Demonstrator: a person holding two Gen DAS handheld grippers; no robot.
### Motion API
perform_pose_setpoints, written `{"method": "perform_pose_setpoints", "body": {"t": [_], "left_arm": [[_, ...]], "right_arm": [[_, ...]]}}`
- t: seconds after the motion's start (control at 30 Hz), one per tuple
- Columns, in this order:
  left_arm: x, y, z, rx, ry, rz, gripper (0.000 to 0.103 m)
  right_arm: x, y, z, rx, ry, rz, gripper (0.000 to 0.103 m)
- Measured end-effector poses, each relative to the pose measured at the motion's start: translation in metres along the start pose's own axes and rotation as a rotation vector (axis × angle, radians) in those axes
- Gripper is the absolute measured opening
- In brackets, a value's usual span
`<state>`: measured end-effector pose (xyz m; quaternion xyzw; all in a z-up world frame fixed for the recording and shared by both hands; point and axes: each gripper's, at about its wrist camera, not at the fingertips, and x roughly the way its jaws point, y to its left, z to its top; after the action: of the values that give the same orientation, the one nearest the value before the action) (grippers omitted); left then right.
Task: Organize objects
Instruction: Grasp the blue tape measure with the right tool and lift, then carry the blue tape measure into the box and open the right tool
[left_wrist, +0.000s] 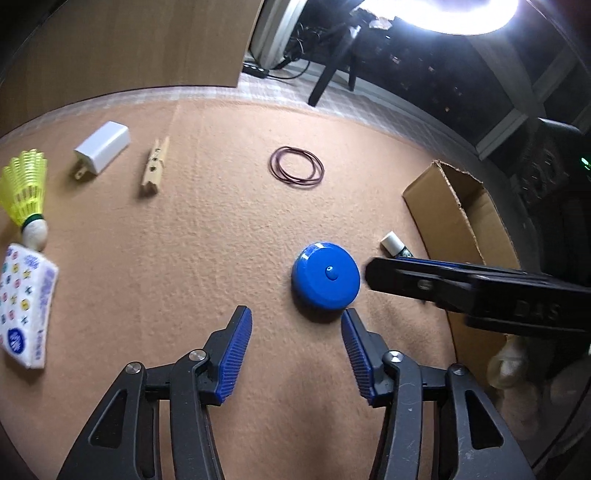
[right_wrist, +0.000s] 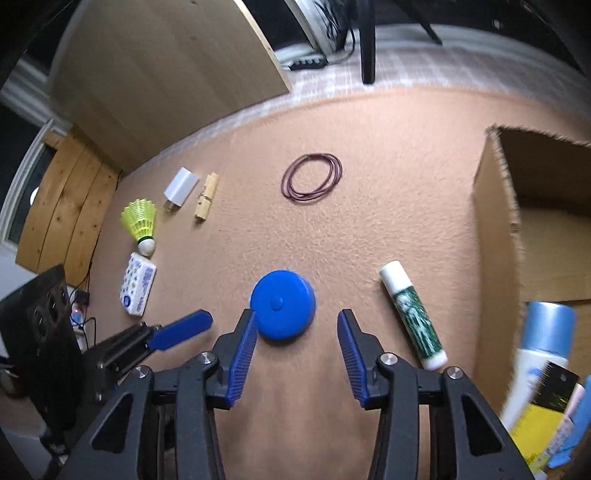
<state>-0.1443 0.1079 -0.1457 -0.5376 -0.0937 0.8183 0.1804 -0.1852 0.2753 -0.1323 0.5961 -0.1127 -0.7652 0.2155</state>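
Both tools are held apart and empty. The right tool (right_wrist: 295, 325) is aimed down at the blue round case (right_wrist: 283, 303), which lies just ahead of the half-spread pads, nearer the left pad; nothing is pinched. The left tool (left_wrist: 297, 325) is likewise released, with the case at one o'clock of its gap. Loose items appear spread on the tan desk (right_wrist: 388, 206) for sorting: the rubber bands (right_wrist: 312, 176) at twelve o'clock, the glue stick (right_wrist: 412, 314) at three, beside the open cardboard box (right_wrist: 496, 229), judged the destination.

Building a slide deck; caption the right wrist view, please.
Open right gripper nears a blue round case on tan felt, lip balm beside it.
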Motion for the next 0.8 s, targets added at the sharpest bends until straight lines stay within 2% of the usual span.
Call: {"method": "perform_pose_setpoints", "body": {"t": [0.43, 0.63, 0.8], "left_arm": [[0.024, -0.008, 0.014, 0.034, 0.018, -0.018, 0.046], [0.027, -0.014, 0.017, 0.047, 0.019, -0.025, 0.040], [0.026, -0.017, 0.014, 0.063, 0.010, -0.013, 0.040]], "right_arm": [[0.021, -0.003, 0.009, 0.014, 0.046, 0.034, 0.026], [0.022, -0.002, 0.009, 0.009, 0.047, 0.044, 0.024], [0.021, -0.002, 0.008, 0.016, 0.044, 0.051, 0.024]]}}
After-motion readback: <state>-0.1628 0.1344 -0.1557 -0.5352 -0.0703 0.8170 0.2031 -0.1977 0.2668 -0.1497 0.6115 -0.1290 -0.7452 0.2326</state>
